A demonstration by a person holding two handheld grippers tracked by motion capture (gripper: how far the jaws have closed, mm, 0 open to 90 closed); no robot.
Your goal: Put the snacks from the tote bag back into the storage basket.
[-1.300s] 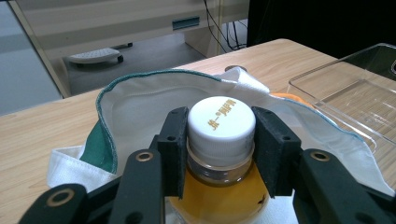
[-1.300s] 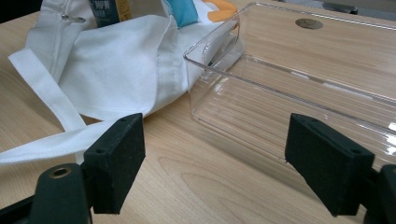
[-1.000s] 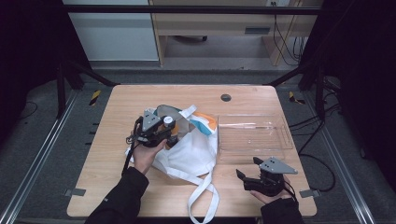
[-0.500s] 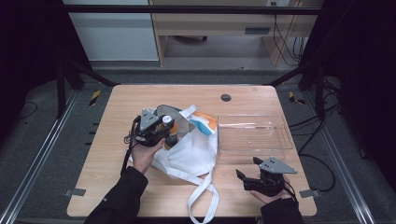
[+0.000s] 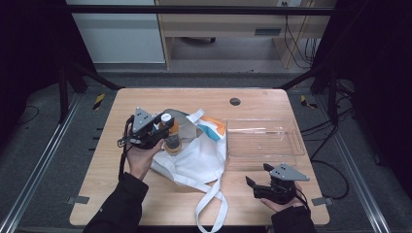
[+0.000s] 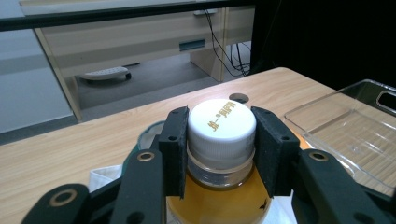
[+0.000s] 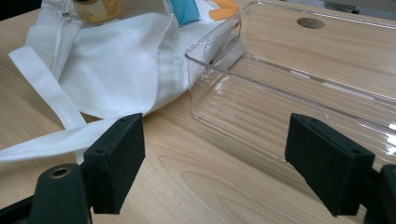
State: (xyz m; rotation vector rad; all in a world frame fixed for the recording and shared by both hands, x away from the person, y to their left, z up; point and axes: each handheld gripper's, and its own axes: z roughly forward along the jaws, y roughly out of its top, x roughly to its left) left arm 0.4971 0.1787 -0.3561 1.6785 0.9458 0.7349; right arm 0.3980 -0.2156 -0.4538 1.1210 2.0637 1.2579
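Left gripper (image 5: 163,127) is clamping the white cap of a bottle (image 6: 219,154) of amber liquid, pads (image 6: 173,149) pressing on both sides of the cap, so the bottle is being held by its neck. In the high view the bottle (image 5: 171,138) is sitting upright at the left edge of the white cloth bag (image 5: 199,160), at the bag's opening, with the left hand (image 5: 141,158) gripping the tool from below. The bag is lying mid-table with its straps trailing toward the near edge; something teal and orange (image 5: 213,127) is poking out at its top. A clear plastic tray (image 5: 265,143) is lying just right of the bag, touching the cloth. Right gripper (image 5: 260,178) is resting low near the front right of the table (image 5: 145,199), jaws spread wide with nothing between them, pointing at the tray (image 7: 289,102) and bag (image 7: 116,79).
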